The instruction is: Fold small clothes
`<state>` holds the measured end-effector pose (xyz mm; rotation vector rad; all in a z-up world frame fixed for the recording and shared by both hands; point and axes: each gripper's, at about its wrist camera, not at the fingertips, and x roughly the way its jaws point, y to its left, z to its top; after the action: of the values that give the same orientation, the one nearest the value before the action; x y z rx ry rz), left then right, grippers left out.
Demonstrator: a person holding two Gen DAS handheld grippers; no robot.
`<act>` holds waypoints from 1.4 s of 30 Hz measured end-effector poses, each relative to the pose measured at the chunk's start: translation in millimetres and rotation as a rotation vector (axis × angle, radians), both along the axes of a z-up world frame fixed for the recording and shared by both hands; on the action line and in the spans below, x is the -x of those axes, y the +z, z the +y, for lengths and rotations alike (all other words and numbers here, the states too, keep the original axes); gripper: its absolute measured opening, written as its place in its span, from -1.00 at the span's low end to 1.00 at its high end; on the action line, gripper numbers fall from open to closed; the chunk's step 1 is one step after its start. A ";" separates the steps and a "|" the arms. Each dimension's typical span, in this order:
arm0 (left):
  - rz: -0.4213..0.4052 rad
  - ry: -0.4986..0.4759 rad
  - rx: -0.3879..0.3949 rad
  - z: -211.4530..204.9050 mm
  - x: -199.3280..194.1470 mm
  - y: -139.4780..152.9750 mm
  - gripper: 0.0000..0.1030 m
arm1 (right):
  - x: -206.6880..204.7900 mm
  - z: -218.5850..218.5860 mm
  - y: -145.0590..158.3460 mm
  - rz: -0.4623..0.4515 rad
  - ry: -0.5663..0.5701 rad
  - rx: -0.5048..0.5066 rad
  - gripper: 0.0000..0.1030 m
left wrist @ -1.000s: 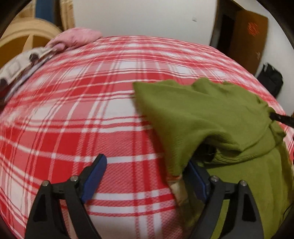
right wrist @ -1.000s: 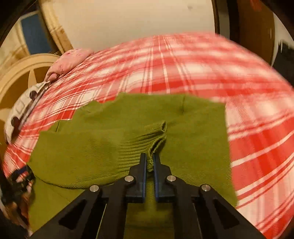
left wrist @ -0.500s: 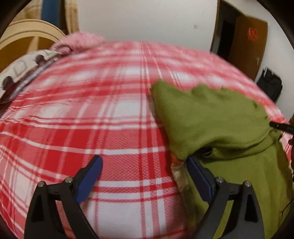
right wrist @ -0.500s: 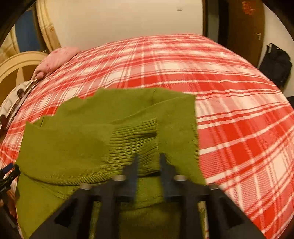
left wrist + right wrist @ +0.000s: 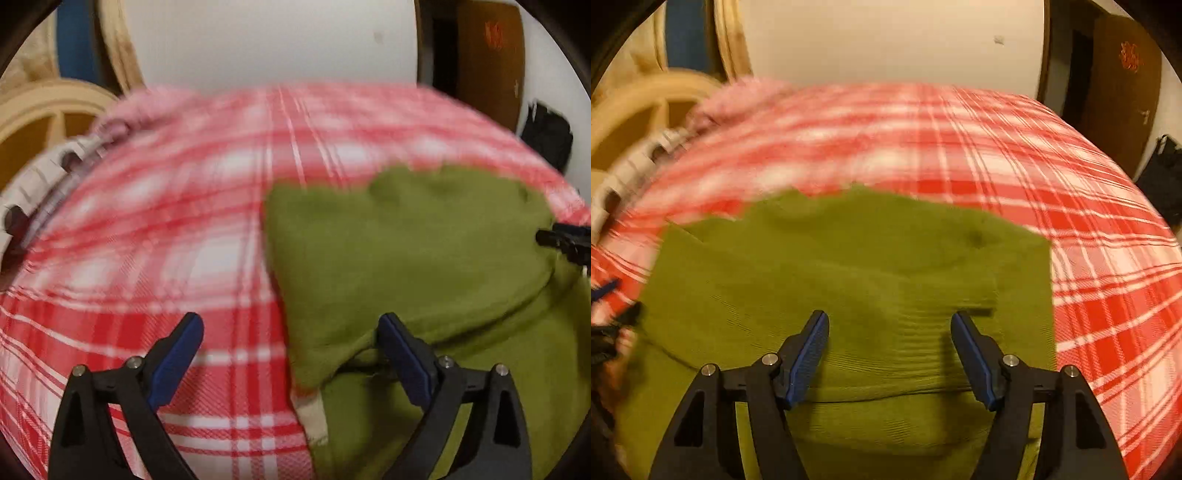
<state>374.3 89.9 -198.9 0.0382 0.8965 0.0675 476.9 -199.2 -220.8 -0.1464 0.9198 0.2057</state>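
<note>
Both grippers hang over a green sweater (image 5: 849, 280) that lies on a red and white checked bedspread (image 5: 1015, 147). On the right gripper (image 5: 890, 332) the blue-padded jaws stand wide apart, with the ribbed band of a folded-over part of the sweater lying between them and nothing pinched. On the left gripper (image 5: 291, 339) the jaws are equally spread; its right finger (image 5: 402, 362) sits at the near left corner of the folded layer, possibly tucked just under its edge, though the blur makes contact hard to judge, and its left finger is over bare bedspread. The sweater has its upper portion laid over the lower, so one fold appears finished and released, and the step in hand looks like the pause between folds. A pale inner patch, perhaps a label, shows at the sweater's near left edge. At the far left edge of the bed lie a pink garment (image 5: 738, 99) and a grey and white patterned cloth (image 5: 631, 170), probably waiting their turn. A sensible next move would be to take fresh grips on one side or on the near hem, both layers together, and carry that edge across without dragging the fold underneath out of line.
</note>
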 end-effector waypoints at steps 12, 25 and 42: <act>-0.066 0.039 0.064 17.7 24.8 9.3 1.00 | 25.3 -14.2 8.1 -0.040 0.014 -0.040 0.35; -0.004 0.035 0.026 -1.9 26.7 -2.1 1.00 | 46.2 -25.5 8.0 -0.043 0.000 -0.083 0.35; -0.059 0.007 0.073 -13.2 82.0 22.8 1.00 | 119.3 -50.7 5.4 -0.039 0.000 -0.083 0.35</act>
<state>292.3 76.7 -176.1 -0.0354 0.8394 0.0424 357.6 -249.9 -215.3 -0.0733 0.8715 0.2400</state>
